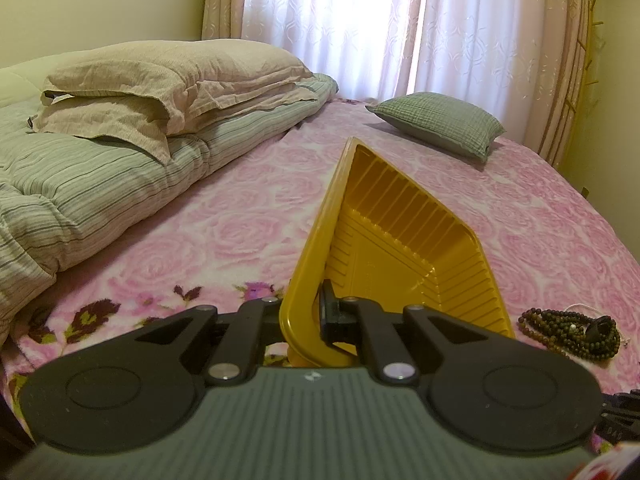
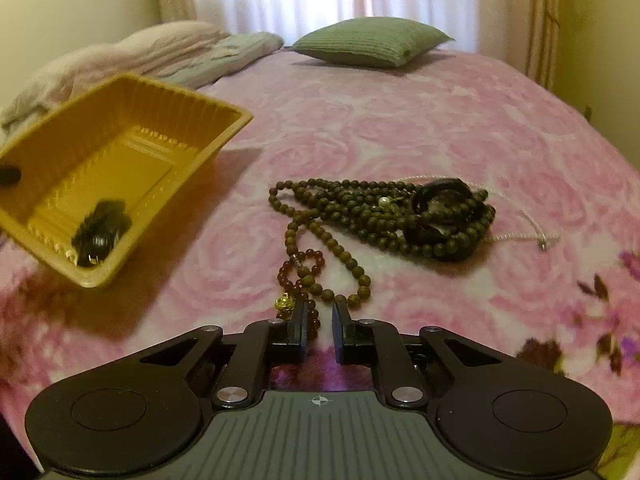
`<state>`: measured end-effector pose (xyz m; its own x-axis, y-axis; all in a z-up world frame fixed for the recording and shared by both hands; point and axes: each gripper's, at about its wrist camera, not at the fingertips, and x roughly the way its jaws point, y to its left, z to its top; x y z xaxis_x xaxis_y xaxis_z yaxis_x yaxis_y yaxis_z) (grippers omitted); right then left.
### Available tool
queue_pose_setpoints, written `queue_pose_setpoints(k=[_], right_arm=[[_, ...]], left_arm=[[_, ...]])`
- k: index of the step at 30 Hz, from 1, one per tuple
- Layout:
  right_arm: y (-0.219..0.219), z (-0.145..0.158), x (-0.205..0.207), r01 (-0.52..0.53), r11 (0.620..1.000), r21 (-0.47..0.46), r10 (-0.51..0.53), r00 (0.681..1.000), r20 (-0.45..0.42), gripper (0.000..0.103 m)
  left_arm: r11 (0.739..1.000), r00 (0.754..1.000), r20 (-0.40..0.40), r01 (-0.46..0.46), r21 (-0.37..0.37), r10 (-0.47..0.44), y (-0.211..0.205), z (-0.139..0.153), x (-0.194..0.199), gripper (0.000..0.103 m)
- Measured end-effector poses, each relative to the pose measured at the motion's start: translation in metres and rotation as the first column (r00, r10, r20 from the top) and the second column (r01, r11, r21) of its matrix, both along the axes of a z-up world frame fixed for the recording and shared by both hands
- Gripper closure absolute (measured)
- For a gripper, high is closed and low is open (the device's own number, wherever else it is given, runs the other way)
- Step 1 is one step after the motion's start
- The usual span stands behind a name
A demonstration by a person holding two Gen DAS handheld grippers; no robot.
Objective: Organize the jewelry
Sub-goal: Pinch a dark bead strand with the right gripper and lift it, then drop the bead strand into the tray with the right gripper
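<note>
My left gripper (image 1: pixel 304 312) is shut on the near rim of a yellow ribbed plastic tray (image 1: pixel 400 240), which is tilted up off the bed. In the right wrist view the tray (image 2: pixel 168 88) hangs at the left with a dark beaded piece (image 2: pixel 102 232) lying in its low corner. A pile of brown bead strands (image 2: pixel 380 212) with a dark bangle (image 2: pixel 444 200) lies on the pink bedspread. A red bead bracelet (image 2: pixel 304 268) with a gold bead (image 2: pixel 285 303) trails toward my right gripper (image 2: pixel 320 318). Its jaws stand narrowly apart with the bracelet's end between them, against the left pad only.
A pink rose-patterned blanket (image 2: pixel 440 120) covers the bed. A green cushion (image 2: pixel 372 42) lies at the far side before the curtains. Folded quilts and pillows (image 1: pixel 120 120) are stacked at the left. A thin white cord (image 2: pixel 520 236) runs out from the bead pile.
</note>
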<state>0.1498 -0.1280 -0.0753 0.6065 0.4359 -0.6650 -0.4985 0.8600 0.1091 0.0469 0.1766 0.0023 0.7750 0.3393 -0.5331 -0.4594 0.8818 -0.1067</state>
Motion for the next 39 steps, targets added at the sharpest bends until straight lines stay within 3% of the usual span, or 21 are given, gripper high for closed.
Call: queue_pose_setpoints(k=[3, 5, 10, 16, 25, 35, 37, 39], right_arm=[[0.010, 0.000, -0.006, -0.041, 0.997, -0.068, 0.044, 0.998, 0.043, 0.098], [0.012, 0.002, -0.007, -0.044, 0.996, -0.078, 0.048, 0.998, 0.046, 0.099], [0.012, 0.022, -0.014, -0.054, 0.997, -0.049, 0.058, 0.995, 0.079, 0.099], [0.021, 0.067, -0.017, -0.098, 0.995, 0.017, 0.094, 0.984, 0.149, 0.099], [0.066, 0.122, -0.017, -0.238, 0.963, 0.126, 0.203, 0.950, 0.236, 0.099], [0.129, 0.121, -0.010, -0.367, 0.915, 0.169, 0.324, 0.915, 0.239, 0.098], [0.127, 0.117, -0.007, -0.348, 0.921, 0.174, 0.306, 0.924, 0.230, 0.091], [0.119, 0.113, -0.004, -0.316, 0.932, 0.180, 0.275, 0.935, 0.222, 0.066]], left_arm=[[1.000, 1.000, 0.001, 0.000, -0.001, 0.000, 0.000, 0.000, 0.000, 0.096], [1.000, 1.000, 0.002, 0.001, -0.002, -0.001, 0.000, 0.000, -0.001, 0.096], [1.000, 1.000, 0.002, 0.001, -0.001, -0.001, 0.000, 0.000, -0.001, 0.096], [1.000, 1.000, 0.002, 0.000, -0.004, 0.000, 0.000, -0.001, -0.002, 0.096], [1.000, 1.000, 0.006, 0.003, -0.007, -0.003, 0.001, -0.002, -0.004, 0.096], [1.000, 1.000, 0.010, 0.004, -0.016, -0.004, 0.002, -0.004, -0.004, 0.096], [1.000, 1.000, 0.011, 0.003, -0.017, -0.003, 0.002, -0.004, -0.004, 0.096], [1.000, 1.000, 0.009, 0.003, -0.017, -0.003, 0.002, -0.004, -0.004, 0.096]])
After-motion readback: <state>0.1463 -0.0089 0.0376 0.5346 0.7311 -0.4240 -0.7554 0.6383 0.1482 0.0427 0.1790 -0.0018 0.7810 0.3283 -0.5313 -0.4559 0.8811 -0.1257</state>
